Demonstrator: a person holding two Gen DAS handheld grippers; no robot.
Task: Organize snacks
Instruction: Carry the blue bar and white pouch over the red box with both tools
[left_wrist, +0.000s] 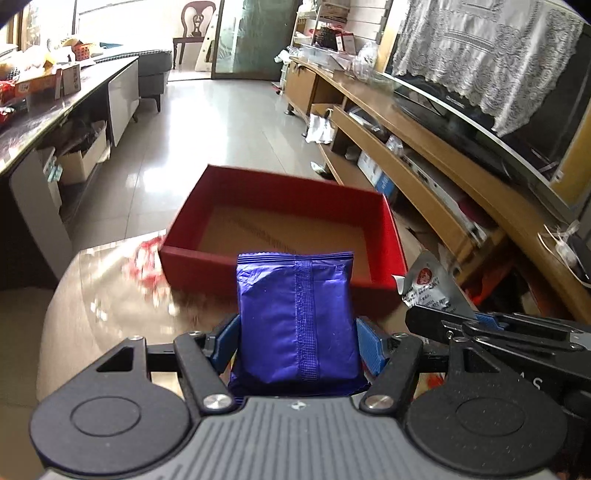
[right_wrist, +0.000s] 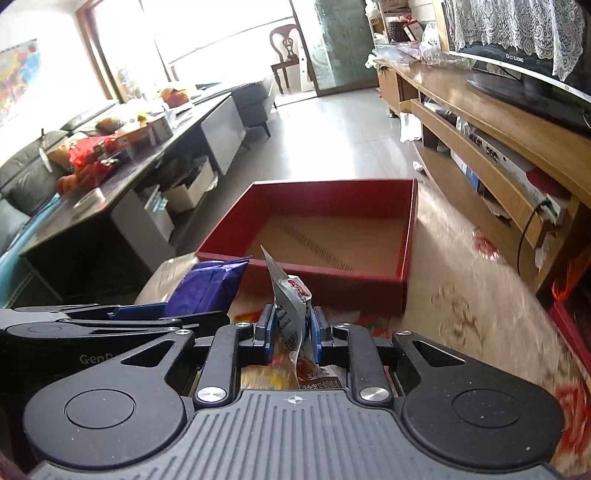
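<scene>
The red cardboard box (left_wrist: 384, 236) is the landmark: open-topped, with nothing visible on its brown floor, sitting on a patterned beige surface (right_wrist: 461, 295). Both grippers hang just short of its near wall, each carrying 1 snack.

The left gripper (left_wrist: 297, 341) is clamped on a blue foil snack packet (left_wrist: 295, 317), blue pads pressing its 2 sides; the packet stands upright, its top edge overlapping the box's near wall in the left wrist view. The right gripper (right_wrist: 291, 328), to the right of it, is squeezed tight on a silver sachet with a red logo (right_wrist: 290, 295), which sticks up from between its pads, tip leaning toward the box.

Risks, as I judge them:
- The sachet is thin and slick; held by a narrow strip, it could slip out short of the box.
- The 2 grippers sit side by side, so releasing together could knock them together or tangle the snacks.
- The puffy blue packet may catch the near wall if released before clearing it, and land outside.
</scene>
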